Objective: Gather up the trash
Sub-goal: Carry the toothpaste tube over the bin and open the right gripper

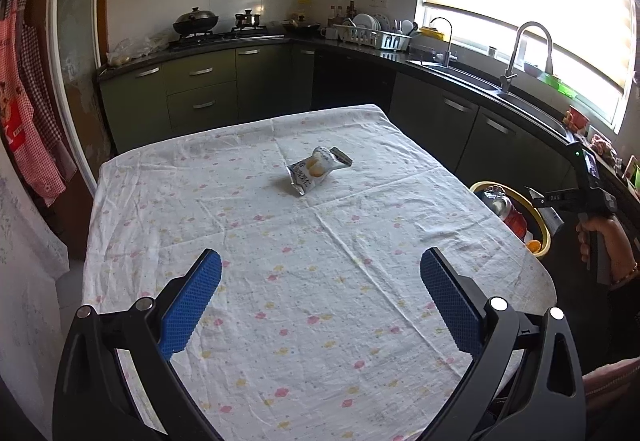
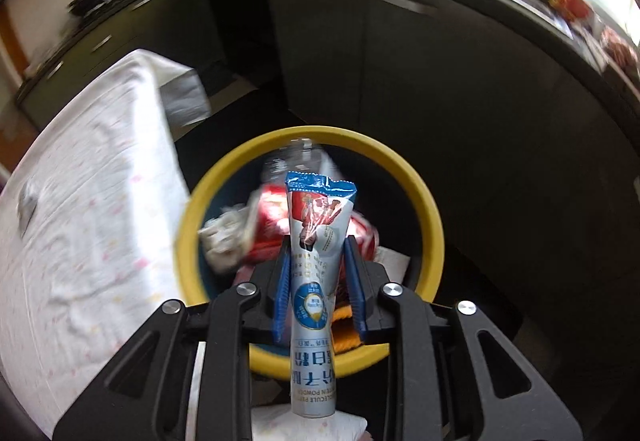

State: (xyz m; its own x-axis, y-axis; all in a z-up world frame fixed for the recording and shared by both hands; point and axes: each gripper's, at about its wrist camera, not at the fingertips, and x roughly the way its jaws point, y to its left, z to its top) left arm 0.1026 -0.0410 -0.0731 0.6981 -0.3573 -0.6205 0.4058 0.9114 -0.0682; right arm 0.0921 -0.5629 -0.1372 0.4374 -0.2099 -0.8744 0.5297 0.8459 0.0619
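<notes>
Kitchen cabinets (image 1: pixel 200 89) and a dark counter with sink (image 1: pixel 460 71) stand around the table (image 1: pixel 280 281), whose white cloth is wide and mostly bare. Its right edge is just beside the yellow bin (image 2: pixel 424 209), already holding trash. One snack wrapper (image 1: pixel 318 169) lies mid-table. The left gripper (image 1: pixel 320 281) stands wide and holds nothing. The right gripper (image 2: pixel 316 273) holds a powder sachet (image 2: pixel 316 261) over the bin.

One snack packet (image 1: pixel 319 170) on the table — one powder sachet (image 2: pixel 316 261) — one yellow-rimmed bin (image 2: pixel 430 225).
</notes>
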